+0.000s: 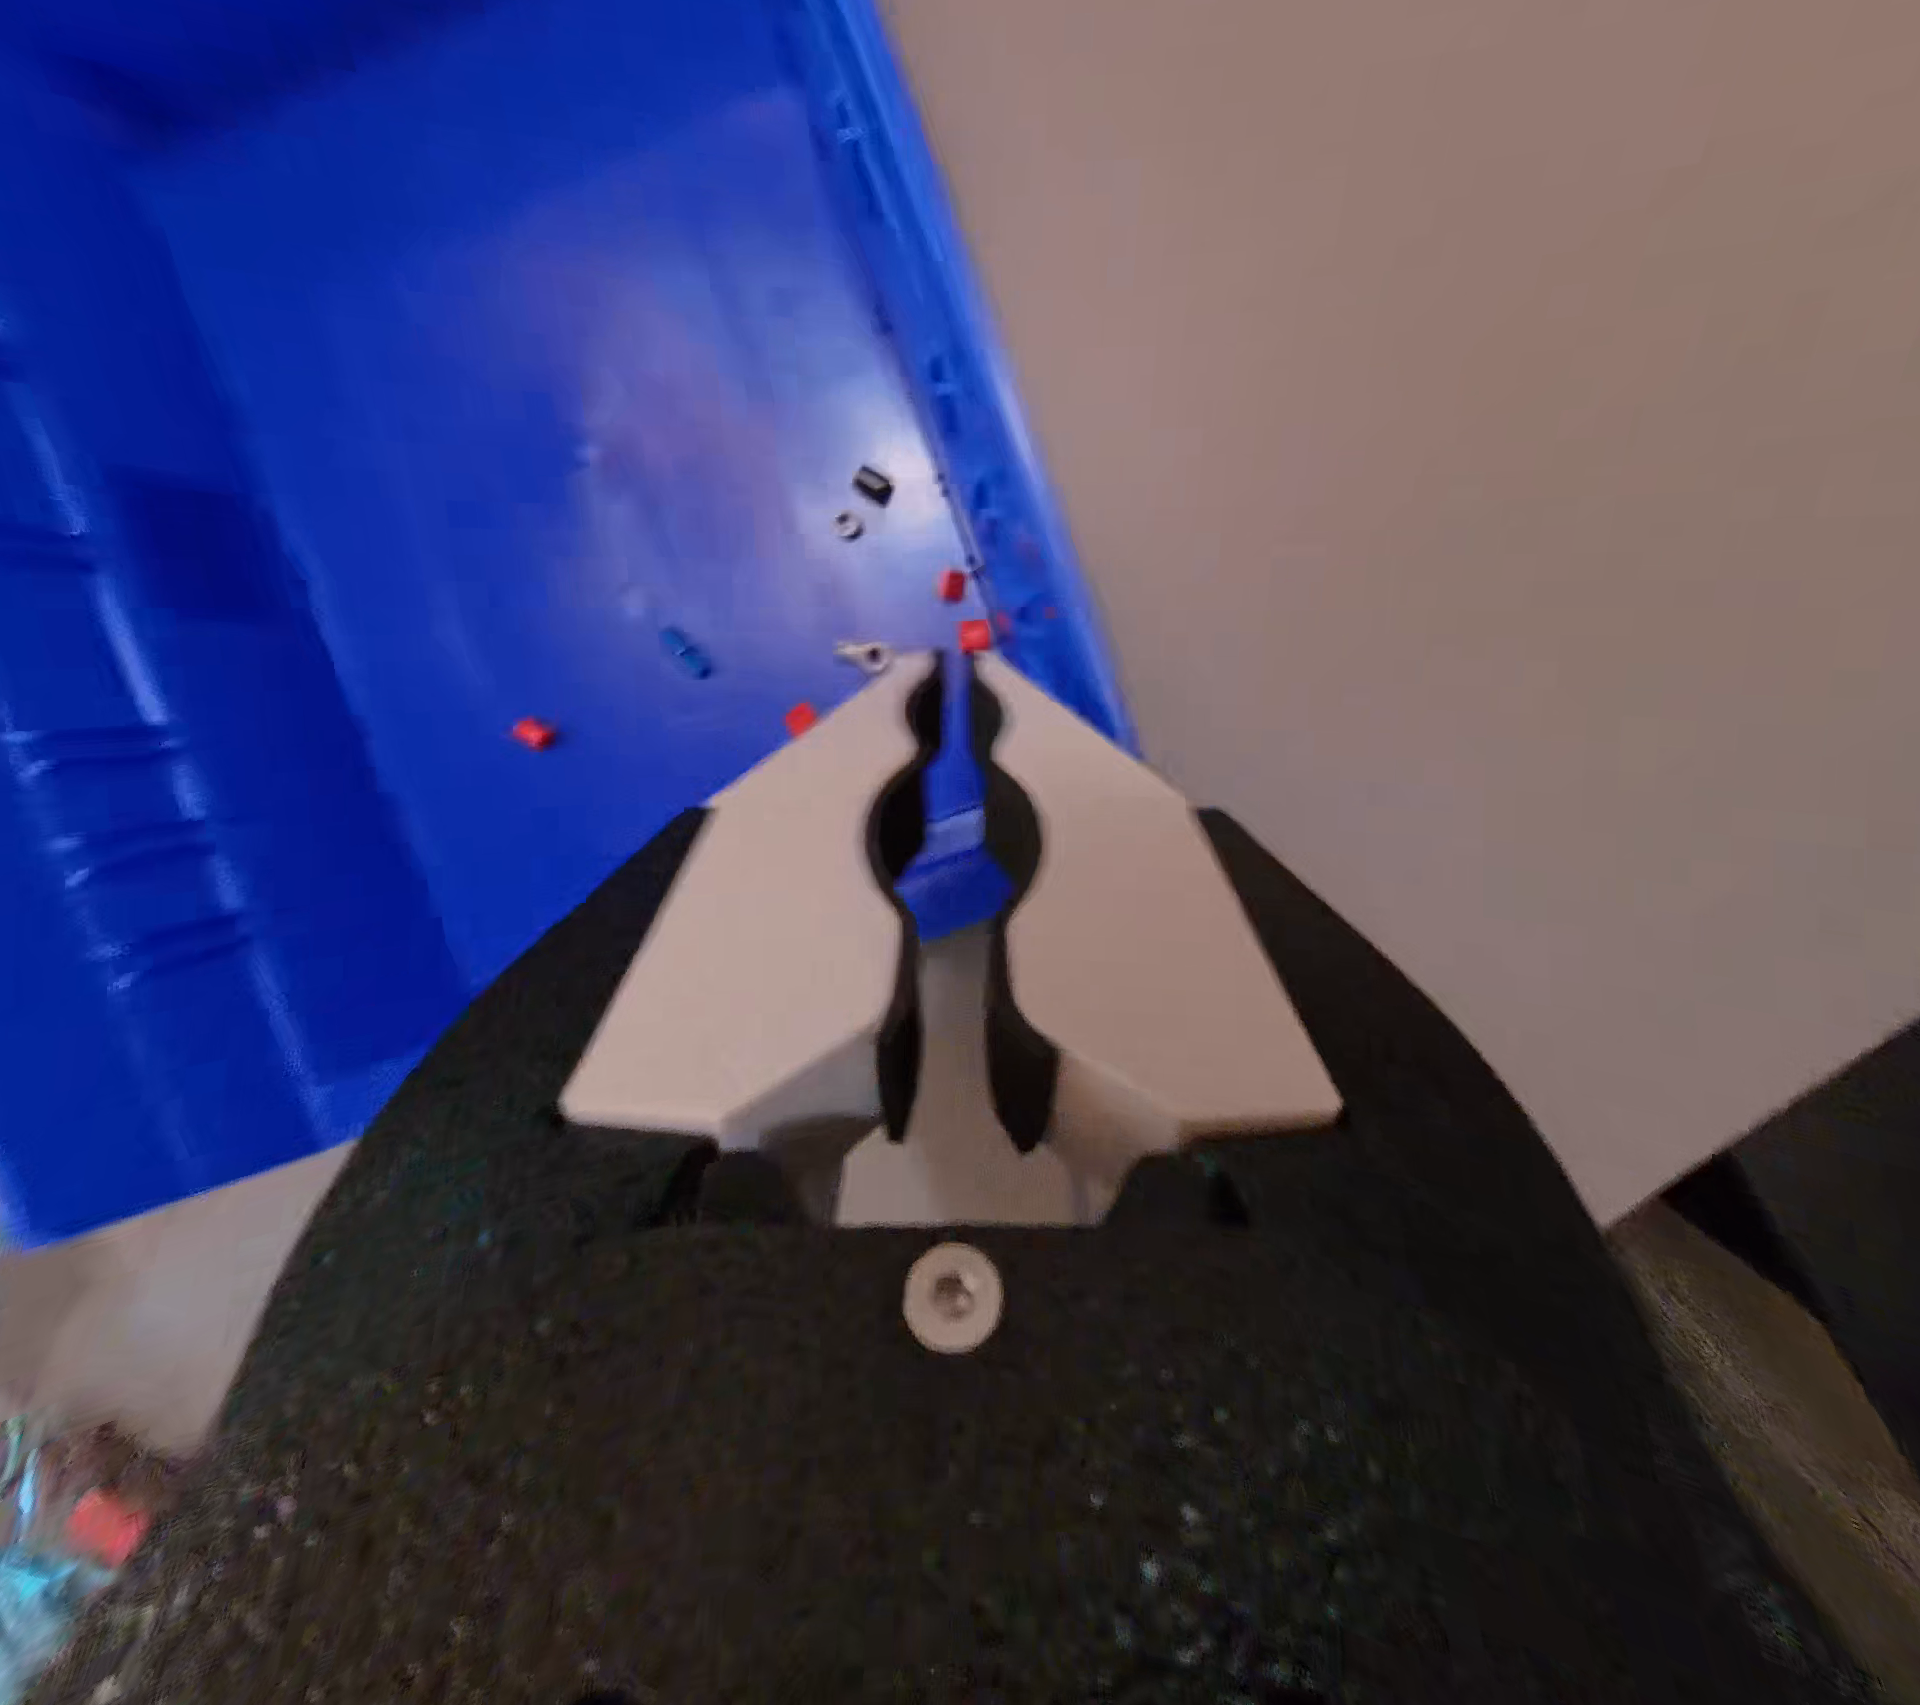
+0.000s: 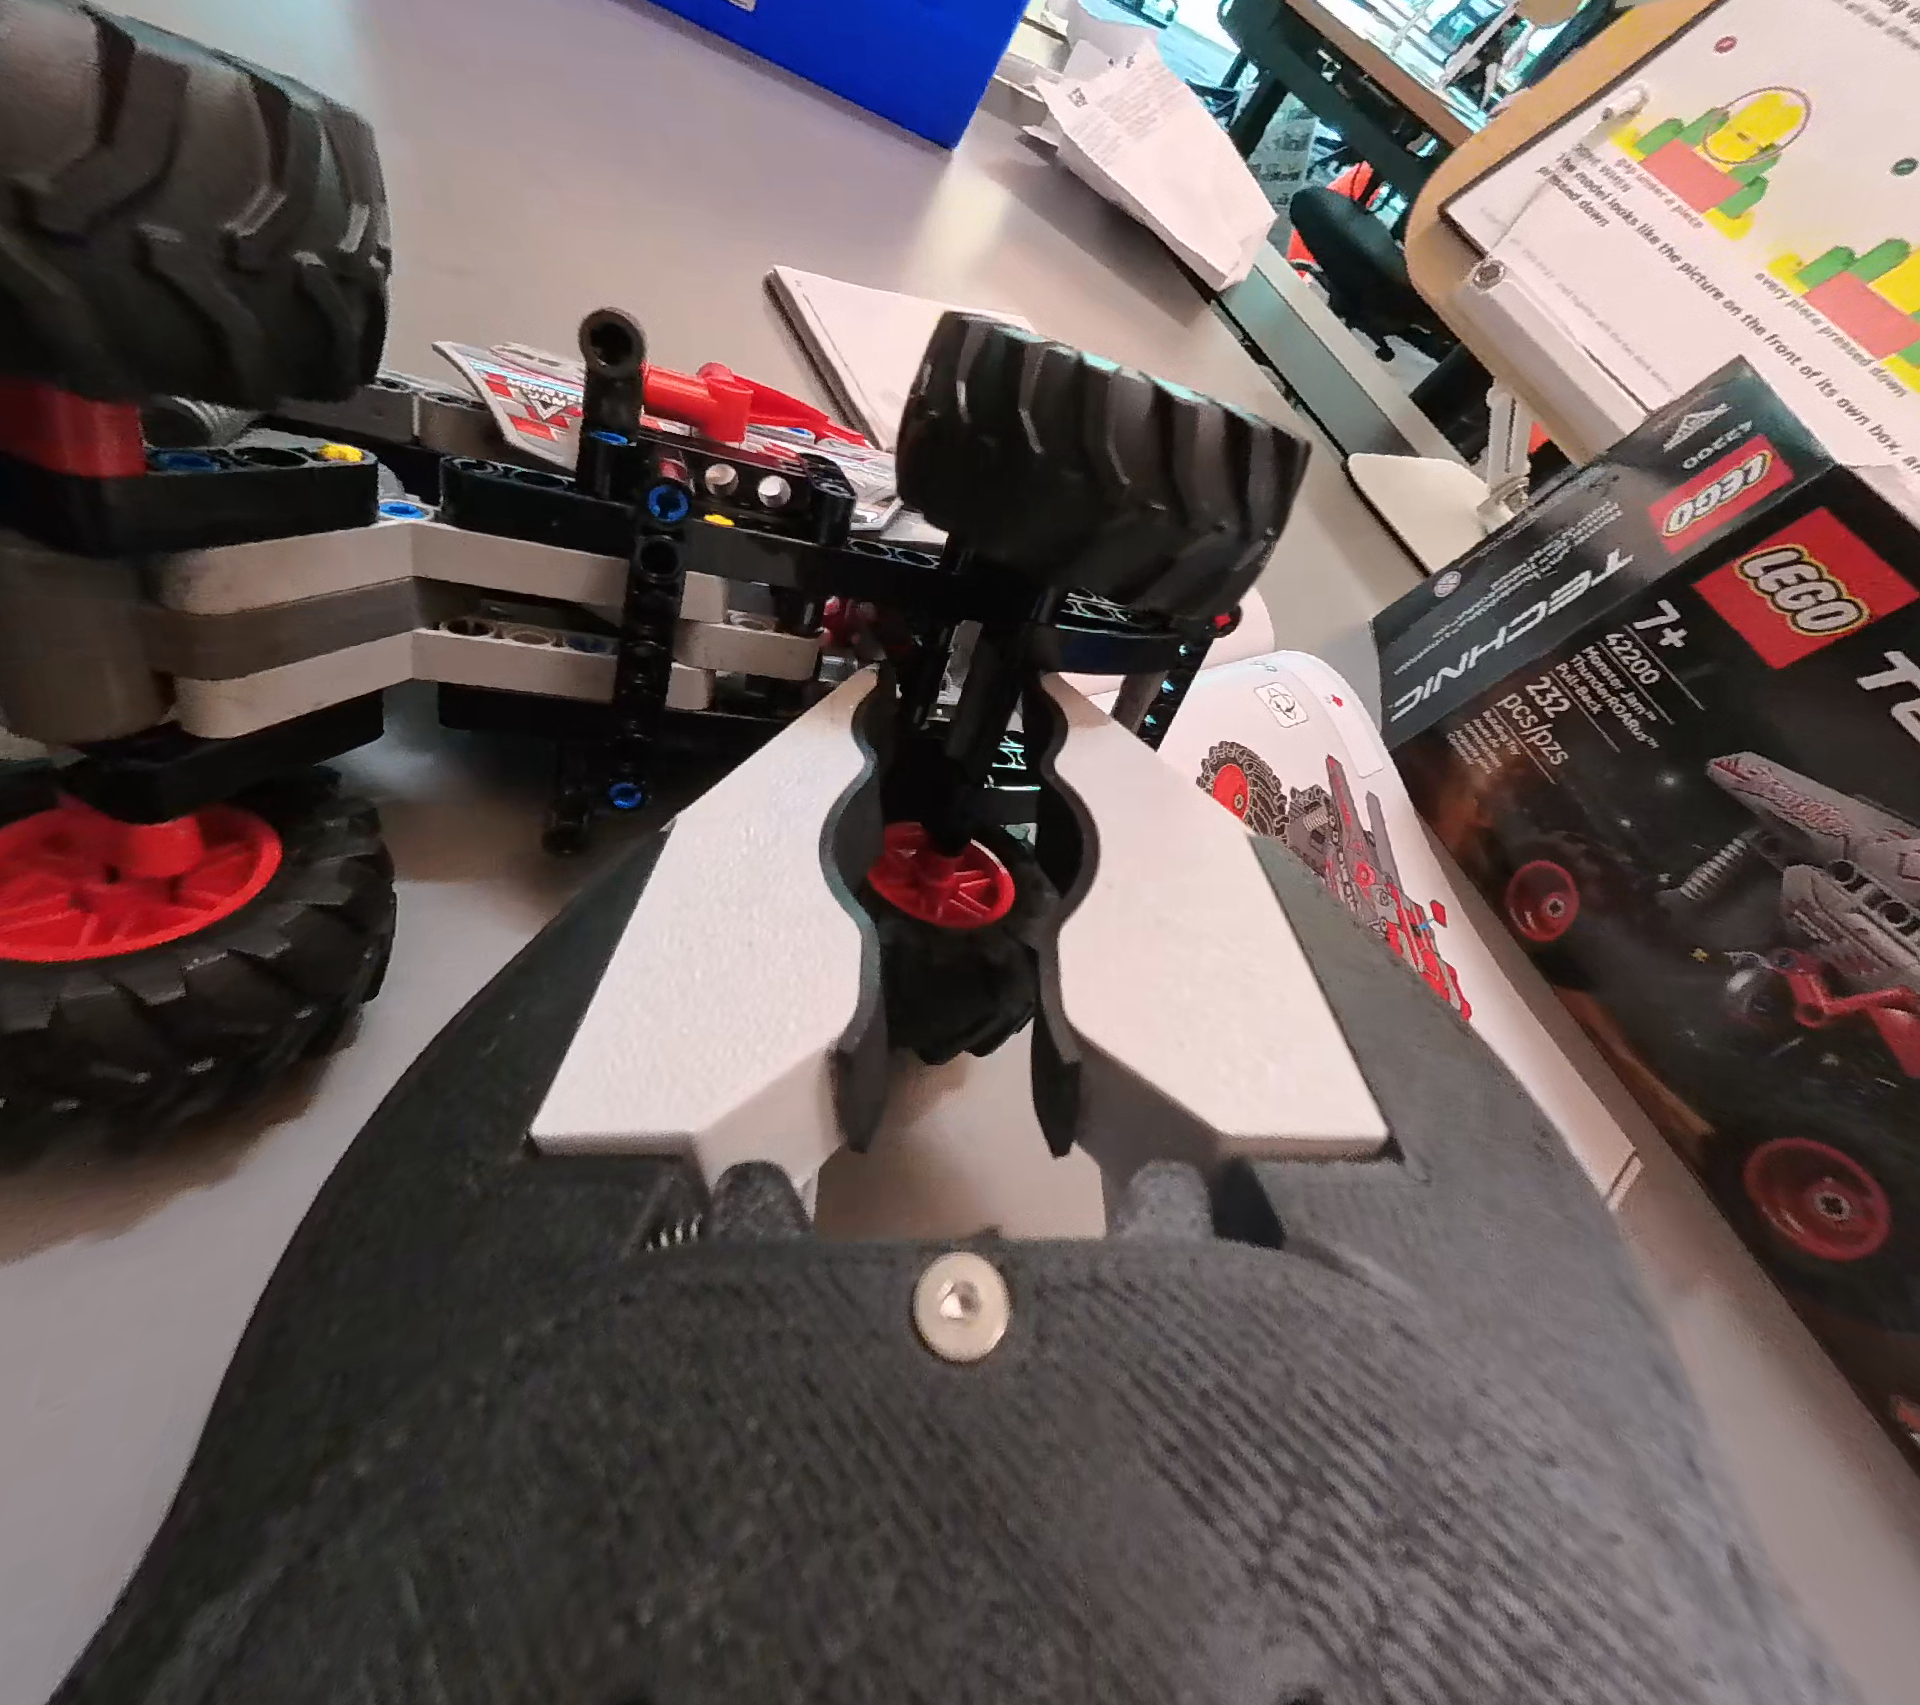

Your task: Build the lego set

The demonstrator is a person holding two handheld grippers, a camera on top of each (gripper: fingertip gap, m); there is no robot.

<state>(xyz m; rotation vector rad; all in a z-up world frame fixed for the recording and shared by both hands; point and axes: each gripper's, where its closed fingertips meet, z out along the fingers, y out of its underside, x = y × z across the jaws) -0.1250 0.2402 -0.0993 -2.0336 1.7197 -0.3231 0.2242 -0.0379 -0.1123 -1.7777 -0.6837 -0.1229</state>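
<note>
Your left gripper [image 1: 951,668] — tips pinched on the rim of the blue bin [image 1: 468,408], loose small pieces [image 1: 535,733] scattered inside. Your right gripper [image 2: 956,720] — closed around the black frame of the monster truck model [image 2: 644,554], lying on its side on the grey table [image 2: 582,128], set box [image 2: 1704,720] just beside.

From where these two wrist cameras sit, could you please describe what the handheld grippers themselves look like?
Both look alike. The left gripper and right gripper each have two pale grey, wedge-shaped fingers with black, wavy inner pads, mounted on a rough-textured black body that carries one silver screw at its centre. No cables, markings, sleeves or hands are visible.
</note>
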